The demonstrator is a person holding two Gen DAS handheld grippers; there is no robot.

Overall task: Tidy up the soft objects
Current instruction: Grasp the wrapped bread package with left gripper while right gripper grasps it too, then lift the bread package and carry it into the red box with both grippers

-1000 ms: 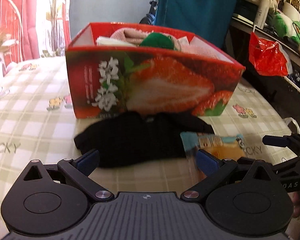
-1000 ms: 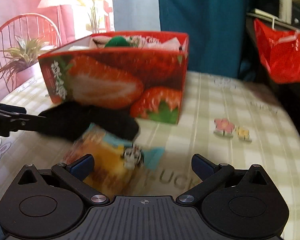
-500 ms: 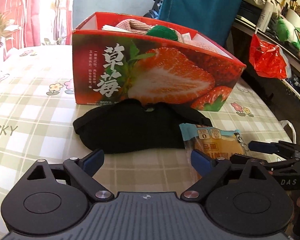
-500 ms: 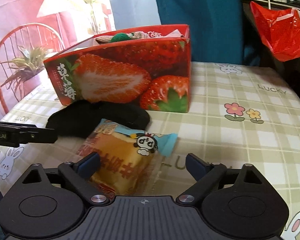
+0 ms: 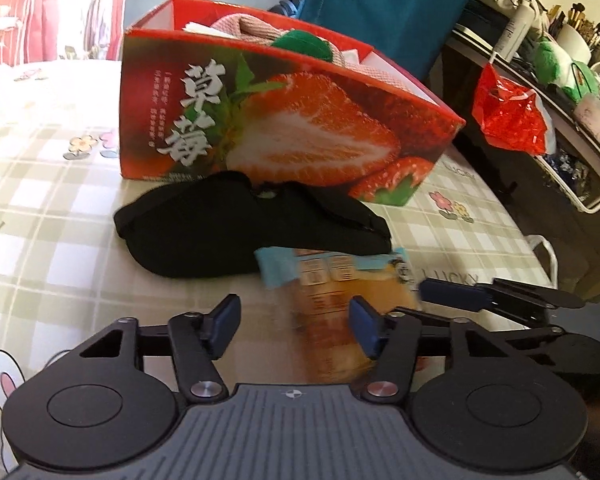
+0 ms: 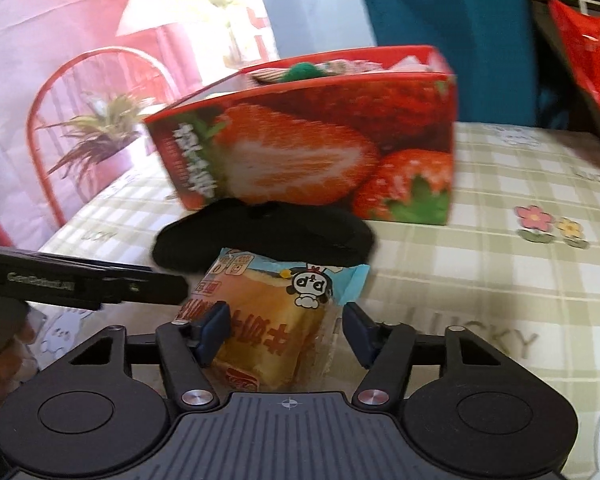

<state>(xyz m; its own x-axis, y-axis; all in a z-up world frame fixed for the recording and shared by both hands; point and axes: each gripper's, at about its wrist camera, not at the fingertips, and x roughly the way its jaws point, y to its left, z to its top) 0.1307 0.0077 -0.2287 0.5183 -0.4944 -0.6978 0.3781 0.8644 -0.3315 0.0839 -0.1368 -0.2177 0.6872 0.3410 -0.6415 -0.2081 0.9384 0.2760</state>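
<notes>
A packaged cake (image 6: 272, 320) in a clear wrapper with a blue top edge lies on the checked counter (image 6: 500, 280), its far end touching a black fabric piece (image 6: 268, 236) that sits just in front of a red strawberry-printed box (image 6: 320, 152) already filled with soft items. The right gripper (image 6: 286, 326) has the package between its blue pads, its jaws just narrowed, the left pad on the wrapper, the right pad at its edge; whether they pinch it cannot be told. The left gripper (image 5: 296, 322), jaws also just narrowed, half spread, hovers beside the package, nothing held
</notes>
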